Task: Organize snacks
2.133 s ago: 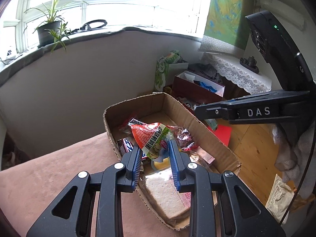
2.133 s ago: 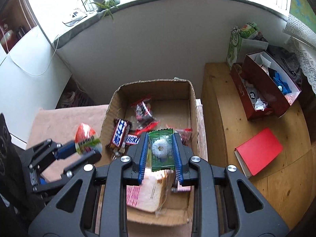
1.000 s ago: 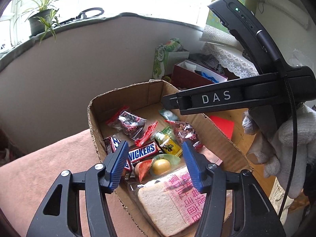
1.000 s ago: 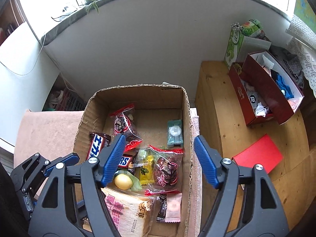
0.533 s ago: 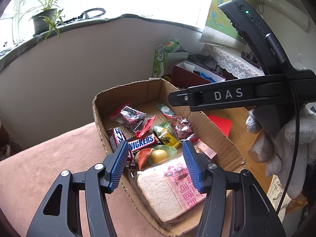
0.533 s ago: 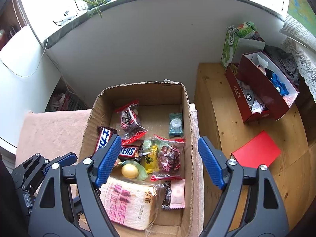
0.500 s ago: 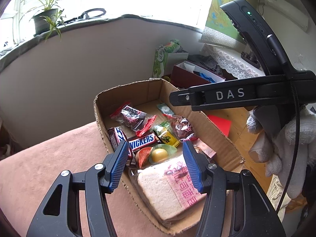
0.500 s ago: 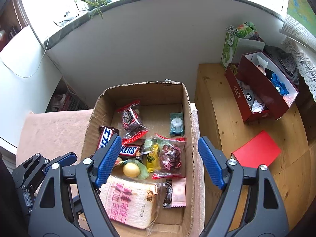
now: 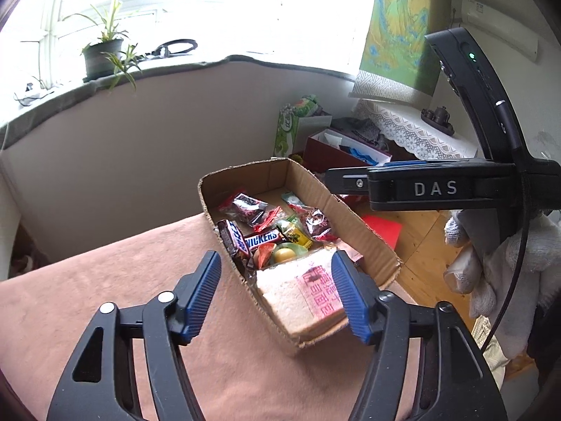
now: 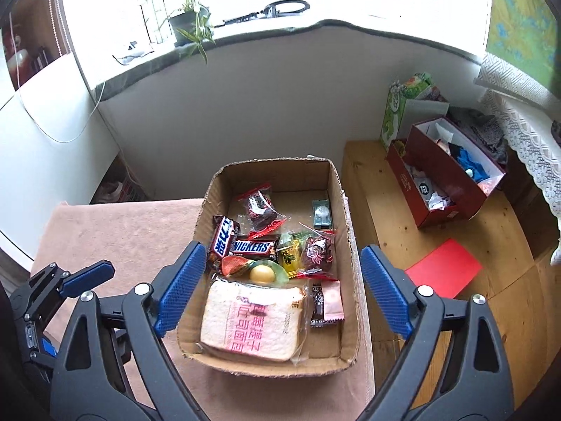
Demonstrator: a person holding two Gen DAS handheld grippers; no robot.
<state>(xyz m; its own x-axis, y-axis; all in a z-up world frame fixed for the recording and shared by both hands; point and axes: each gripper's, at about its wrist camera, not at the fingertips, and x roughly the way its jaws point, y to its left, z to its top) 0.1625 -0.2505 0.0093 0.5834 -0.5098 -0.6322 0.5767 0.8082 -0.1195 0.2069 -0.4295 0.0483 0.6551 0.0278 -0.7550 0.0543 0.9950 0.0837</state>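
Only from the right wrist: pink wafer packet (image 10: 331, 302) beside bread (image 10: 252, 319).

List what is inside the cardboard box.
Inside the cardboard box: bagged bread, two Snickers bars, a yolk-like sweet, dark fruit packets, a green packet. Whatever lies under the bread is covered.

Both grippers are showing black plastic frames with triangular cut-outs and silver screws at the pivots. The left gripper (image 9: 277, 294) and the right gripper (image 10: 280, 289) are each wearing ribbed blue pads (image 9: 203, 296) on their fingers. The right one's side is bearing white "DAS" lettering, a green light is glowing, and a black cable is trailing past a white knit glove (image 9: 491, 273).
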